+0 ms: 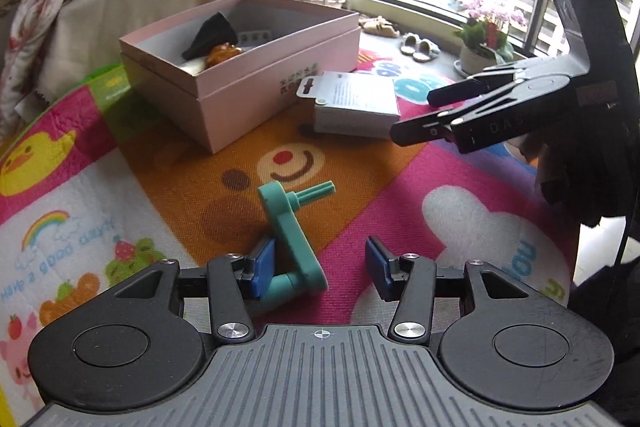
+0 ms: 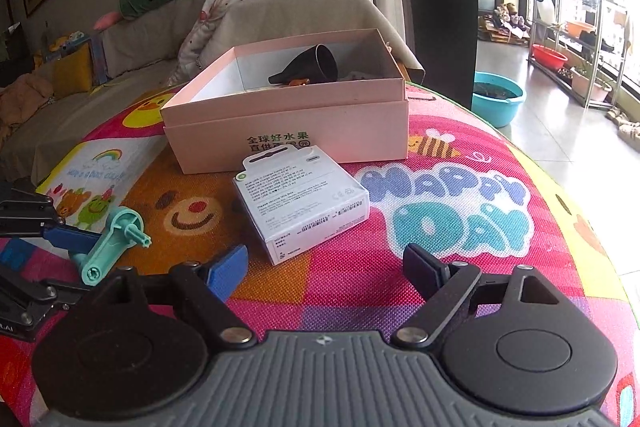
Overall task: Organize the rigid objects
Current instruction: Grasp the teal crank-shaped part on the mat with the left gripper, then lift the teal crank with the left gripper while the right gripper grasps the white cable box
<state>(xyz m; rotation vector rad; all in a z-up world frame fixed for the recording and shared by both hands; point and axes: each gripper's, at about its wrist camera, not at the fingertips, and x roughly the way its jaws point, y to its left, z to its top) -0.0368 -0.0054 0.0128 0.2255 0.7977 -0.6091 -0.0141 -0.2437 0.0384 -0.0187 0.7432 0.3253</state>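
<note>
Teal plastic crank (image 1: 290, 247) lying on the play mat (image 1: 400, 179), between the left tool's pads.

Seen from the pink box (image 1: 256, 67), the crank is sitting well in front, its peg end pointing back toward the box and its lower end tucked against the blue left pad (image 1: 264, 267) of the left tool (image 1: 320, 267), whose jaws are standing partly apart, the right pad clear of it. The white carton (image 2: 304, 203) is lying just in front of the pink box, with the right tool (image 2: 326, 269) hovering nearer the camera, jaws spread wide and gripping nothing.
</note>
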